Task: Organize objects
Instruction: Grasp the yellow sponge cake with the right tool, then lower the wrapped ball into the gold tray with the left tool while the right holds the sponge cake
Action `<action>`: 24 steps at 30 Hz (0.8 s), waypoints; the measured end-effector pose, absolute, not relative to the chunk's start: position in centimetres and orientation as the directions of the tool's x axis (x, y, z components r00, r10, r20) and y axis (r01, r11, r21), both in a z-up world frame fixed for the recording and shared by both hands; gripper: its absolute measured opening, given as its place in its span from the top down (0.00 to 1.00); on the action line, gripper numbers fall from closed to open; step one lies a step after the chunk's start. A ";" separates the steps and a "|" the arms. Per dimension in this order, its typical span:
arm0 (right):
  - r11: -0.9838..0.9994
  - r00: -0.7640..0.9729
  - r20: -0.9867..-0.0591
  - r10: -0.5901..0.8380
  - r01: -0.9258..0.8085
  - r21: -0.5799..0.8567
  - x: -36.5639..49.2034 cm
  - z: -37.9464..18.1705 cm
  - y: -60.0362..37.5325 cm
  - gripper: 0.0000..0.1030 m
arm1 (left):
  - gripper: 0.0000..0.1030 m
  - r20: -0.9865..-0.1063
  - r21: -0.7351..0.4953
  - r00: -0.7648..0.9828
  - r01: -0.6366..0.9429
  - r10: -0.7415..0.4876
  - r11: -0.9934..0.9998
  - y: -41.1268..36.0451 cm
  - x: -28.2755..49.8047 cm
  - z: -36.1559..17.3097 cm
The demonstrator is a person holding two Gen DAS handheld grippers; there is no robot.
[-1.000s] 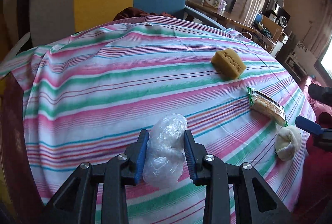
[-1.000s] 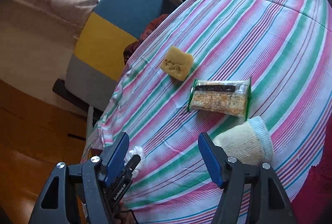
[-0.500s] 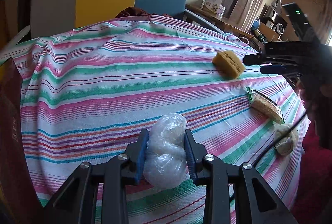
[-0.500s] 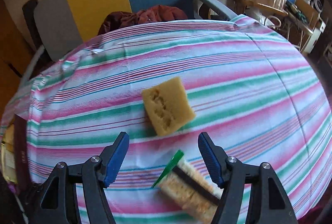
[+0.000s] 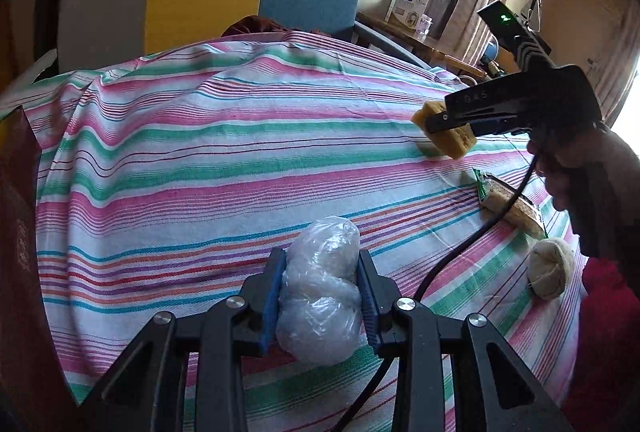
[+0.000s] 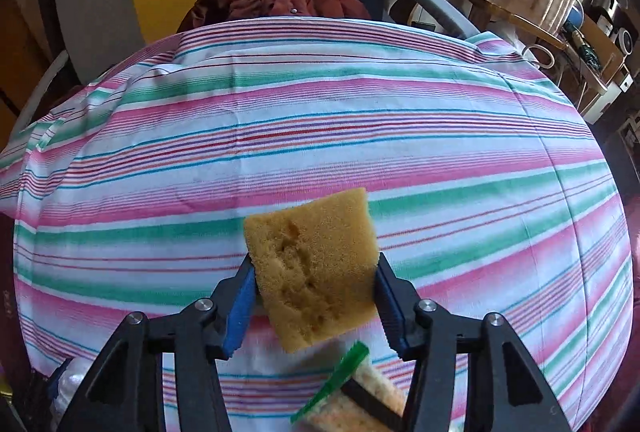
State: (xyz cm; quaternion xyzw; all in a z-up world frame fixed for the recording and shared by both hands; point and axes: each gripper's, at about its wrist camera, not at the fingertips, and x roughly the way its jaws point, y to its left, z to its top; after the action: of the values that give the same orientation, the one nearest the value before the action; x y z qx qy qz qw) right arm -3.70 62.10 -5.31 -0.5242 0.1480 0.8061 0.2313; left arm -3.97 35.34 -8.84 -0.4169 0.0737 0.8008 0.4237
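Porous yellow sponge (image 6: 314, 268) in right hand-held gripper (image 6: 314, 296); crinkly, seemingly plastic bag (image 5: 320, 288) in left hand-held gripper (image 5: 320, 304).

Left tool (image 5: 320, 296) and right tool (image 6: 314, 296) are both clamped around loads.

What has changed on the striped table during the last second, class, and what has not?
The right gripper swung from the near edge to the yellow sponge and closed on it. The left gripper kept its grip on the plastic bag. The cracker packet and the cream ball stayed put.
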 end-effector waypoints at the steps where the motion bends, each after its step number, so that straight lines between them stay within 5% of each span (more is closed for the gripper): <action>1: -0.853 -0.356 -0.916 0.186 -0.522 0.029 -2.8 -5.0 61.4 0.47 | 0.66 -0.730 -0.236 -0.293 -0.740 0.617 -0.630 35.3 -4.0 -8.8; 11: -0.864 -0.407 -0.912 0.050 -0.475 0.165 3.3 -4.9 53.1 0.47 | 0.67 -0.742 -0.213 -0.321 -0.721 0.589 -0.660 34.3 -3.6 -8.0; 24: -0.932 -0.349 -0.920 0.179 -0.359 -0.046 1.3 -6.7 50.1 0.47 | 0.67 -0.682 -0.213 -0.389 -0.705 0.620 -0.676 28.5 0.0 -2.5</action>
State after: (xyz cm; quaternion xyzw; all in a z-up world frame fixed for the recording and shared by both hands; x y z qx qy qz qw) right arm 1.27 50.08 -6.70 -0.5463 0.0822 0.8171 0.1646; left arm 0.00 28.49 -2.52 -0.3832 0.0557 0.8314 0.3986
